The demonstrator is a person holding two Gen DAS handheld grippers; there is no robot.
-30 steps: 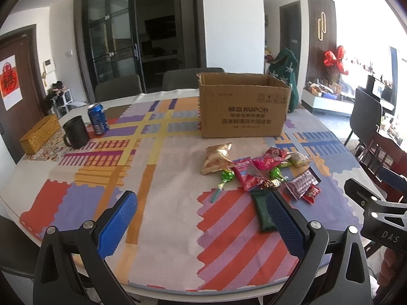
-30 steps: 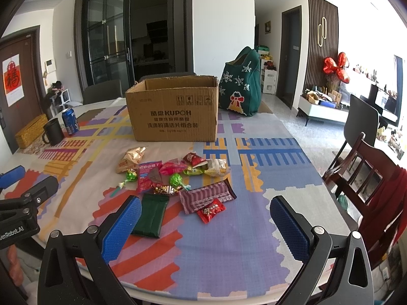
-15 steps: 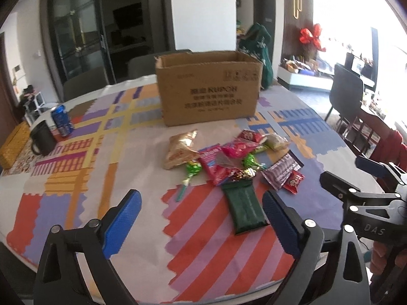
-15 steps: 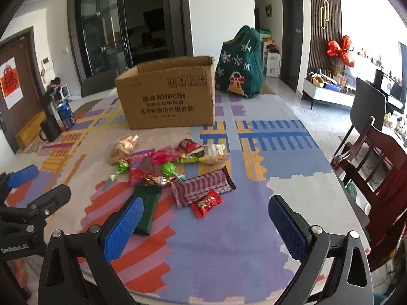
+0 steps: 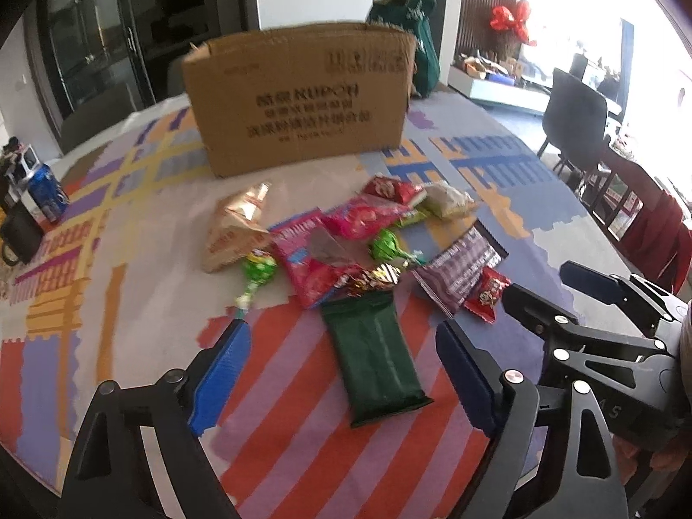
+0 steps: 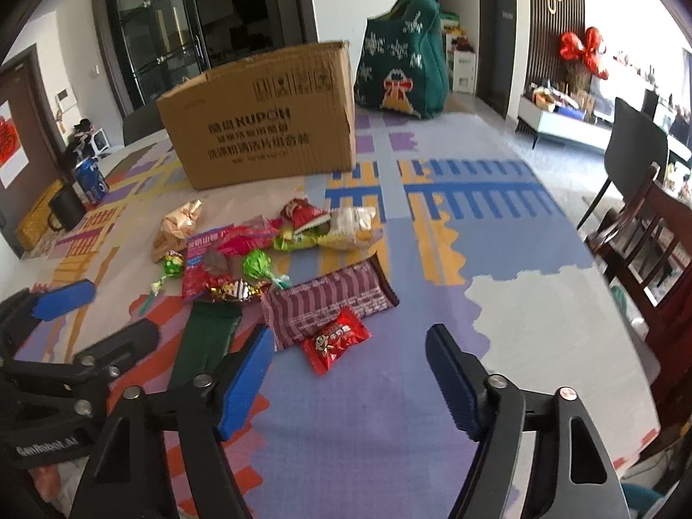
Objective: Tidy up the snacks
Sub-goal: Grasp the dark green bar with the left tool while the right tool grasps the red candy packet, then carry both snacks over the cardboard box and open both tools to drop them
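Several snack packets lie in a loose pile on the patterned tablecloth in front of an open cardboard box (image 5: 298, 95), which also shows in the right wrist view (image 6: 264, 116). My left gripper (image 5: 341, 372) is open and empty, hovering just above a dark green packet (image 5: 374, 357). My right gripper (image 6: 350, 378) is open and empty, close to a small red candy packet (image 6: 335, 339) and a purple striped bar (image 6: 328, 298). Green lollipops (image 5: 255, 270), a pink packet (image 5: 309, 259) and a tan packet (image 5: 235, 225) lie farther back.
A black mug (image 5: 19, 233) and a blue can (image 5: 45, 190) stand at the table's left. A green Christmas bag (image 6: 400, 65) sits behind the box. A wooden chair (image 6: 648, 233) stands at the right table edge.
Both grippers have moved forward and down toward the snack pile. The left one has come over the green packet, the right one close to the red candy. Both stay open.
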